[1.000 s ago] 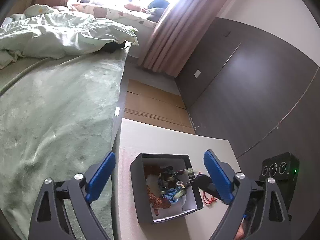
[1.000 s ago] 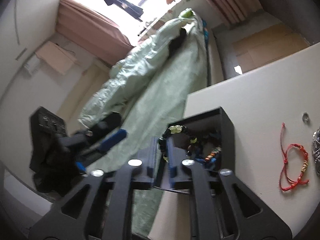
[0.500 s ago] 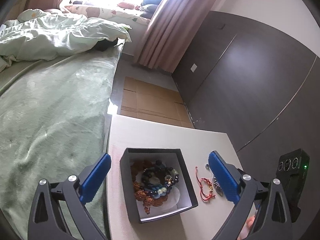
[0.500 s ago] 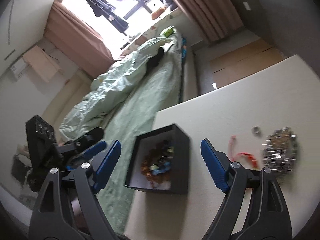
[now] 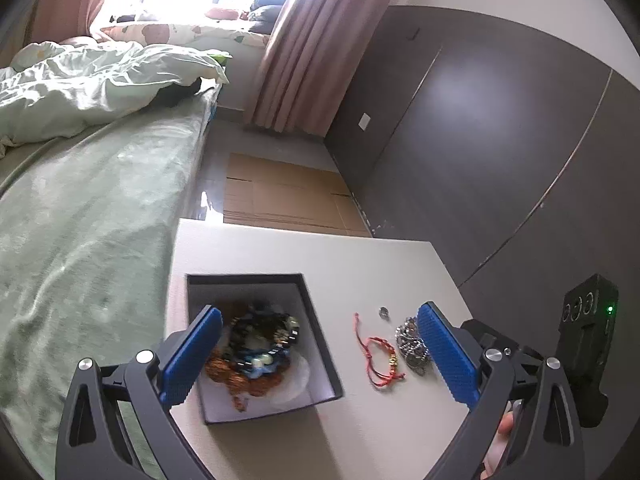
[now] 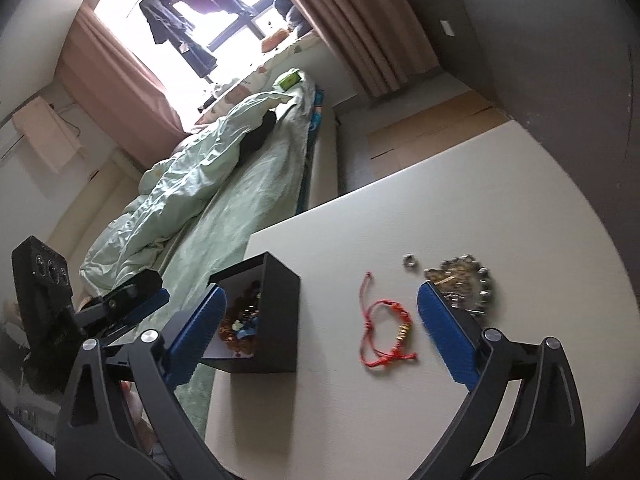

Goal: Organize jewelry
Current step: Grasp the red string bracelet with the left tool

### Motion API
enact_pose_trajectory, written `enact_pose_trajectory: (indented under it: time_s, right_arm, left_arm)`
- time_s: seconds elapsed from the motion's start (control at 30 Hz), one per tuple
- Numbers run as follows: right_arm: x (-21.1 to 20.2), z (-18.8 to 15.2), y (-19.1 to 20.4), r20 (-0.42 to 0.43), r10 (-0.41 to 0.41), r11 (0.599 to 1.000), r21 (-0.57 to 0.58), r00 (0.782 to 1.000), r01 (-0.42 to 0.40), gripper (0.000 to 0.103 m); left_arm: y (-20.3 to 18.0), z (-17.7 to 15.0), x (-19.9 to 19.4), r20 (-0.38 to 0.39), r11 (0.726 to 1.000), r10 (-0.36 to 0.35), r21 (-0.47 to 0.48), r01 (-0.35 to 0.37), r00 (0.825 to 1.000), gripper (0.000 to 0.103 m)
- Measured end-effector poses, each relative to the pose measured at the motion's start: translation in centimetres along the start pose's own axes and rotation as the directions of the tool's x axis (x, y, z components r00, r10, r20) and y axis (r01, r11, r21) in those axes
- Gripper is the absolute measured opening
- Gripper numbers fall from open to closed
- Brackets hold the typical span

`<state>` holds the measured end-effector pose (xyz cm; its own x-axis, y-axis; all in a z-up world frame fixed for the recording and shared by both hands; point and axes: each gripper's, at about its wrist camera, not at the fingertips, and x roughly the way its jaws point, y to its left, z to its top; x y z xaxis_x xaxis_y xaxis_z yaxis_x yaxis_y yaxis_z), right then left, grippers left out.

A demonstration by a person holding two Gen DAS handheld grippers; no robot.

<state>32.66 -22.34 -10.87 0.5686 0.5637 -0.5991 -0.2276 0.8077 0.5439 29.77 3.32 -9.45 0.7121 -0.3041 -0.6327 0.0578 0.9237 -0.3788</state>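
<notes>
The square black box (image 5: 320, 344) on my pale table (image 5: 328, 256) holds a heap of beaded bracelets (image 5: 260, 344), brown, dark and blue. Right of it lie a red cord bracelet (image 6: 386, 332), a small metal ring (image 6: 410, 261) and a silver chain (image 6: 466, 286). My left claw (image 5: 320, 356) gapes empty above the box; my right claw (image 6: 320, 332) is opening, empty, over the cord bracelet.

Both wrist cameras look steeply down along their blue fingers, close over the white table (image 5: 360, 264). Both share the black box (image 5: 320, 360) at 6 o'clock and the bed (image 6: 224, 184) at 10 o'clock.
</notes>
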Motion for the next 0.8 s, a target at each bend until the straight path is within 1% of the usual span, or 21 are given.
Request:
enact_pose_trajectory:
  time_s: [0.1, 0.2, 0.27, 0.37, 0.57, 0.63, 0.67, 0.7, 0.73, 0.8]
  right_arm:
    - [-0.6, 0.0, -0.9, 0.005, -0.015, 1.000, 0.004, 1.000, 0.015, 0.096]
    - [-1.4, 0.1, -2.3, 0.005, -0.038, 0.999, 0.007, 0.999, 0.038, 0.096]
    - [-2.0, 0.1, -3.2, 0.006, -0.050, 0.999, 0.014, 0.999, 0.050, 0.096]
    - [-2.8, 0.2, -5.1, 0.008, -0.064, 0.997, 0.038, 0.998, 0.063, 0.096]
    - [-3.4, 0.2, -8.8, -0.024, -0.071, 0.988, 0.139, 0.997, 0.074, 0.096]
    - [-3.3, 0.2, -9.4, -0.035, -0.078, 0.985, 0.152, 0.996, 0.083, 0.091]
    - [-3.2, 0.2, -9.5, -0.046, -0.080, 0.984, 0.155, 0.996, 0.086, 0.082]
    - [-2.9, 0.2, -9.6, -0.061, -0.082, 0.983, 0.158, 0.995, 0.091, 0.074]
    - [-2.4, 0.0, -9.8, -0.083, -0.084, 0.981, 0.166, 0.993, 0.097, 0.071]
    - [-1.4, -0.4, -10.2, -0.131, -0.081, 0.977, 0.187, 0.988, 0.105, 0.059]
  left_arm:
    - [-1.1, -0.6, 1.2, -0.027, 1.000, -0.015, 0.021, 0.016, 1.000, 0.095]
    - [-2.3, -1.0, 2.1, -0.031, 0.998, -0.038, 0.055, 0.040, 0.999, 0.095]
    - [-3.0, -1.1, 2.8, -0.042, 0.996, -0.032, 0.076, 0.035, 0.999, 0.095]
    - [-3.8, -1.4, 3.8, -0.066, 0.994, -0.061, 0.090, 0.067, 0.996, 0.094]
    - [-5.2, -2.2, 5.8, -0.130, 0.987, -0.086, 0.123, 0.103, 0.988, 0.077]
    - [-6.0, -2.4, 6.8, -0.157, 0.983, -0.096, 0.138, 0.118, 0.983, 0.065]
    - [-6.3, -2.6, 7.3, -0.174, 0.981, -0.103, 0.146, 0.129, 0.979, 0.062]
    - [-6.6, -2.8, 7.6, -0.185, 0.979, -0.105, 0.151, 0.134, 0.977, 0.056]
    - [-7.1, -3.2, 8.3, -0.207, 0.976, -0.110, 0.162, 0.145, 0.972, 0.049]
    - [-7.9, -4.0, 9.5, -0.240, 0.971, -0.117, 0.175, 0.161, 0.964, 0.044]
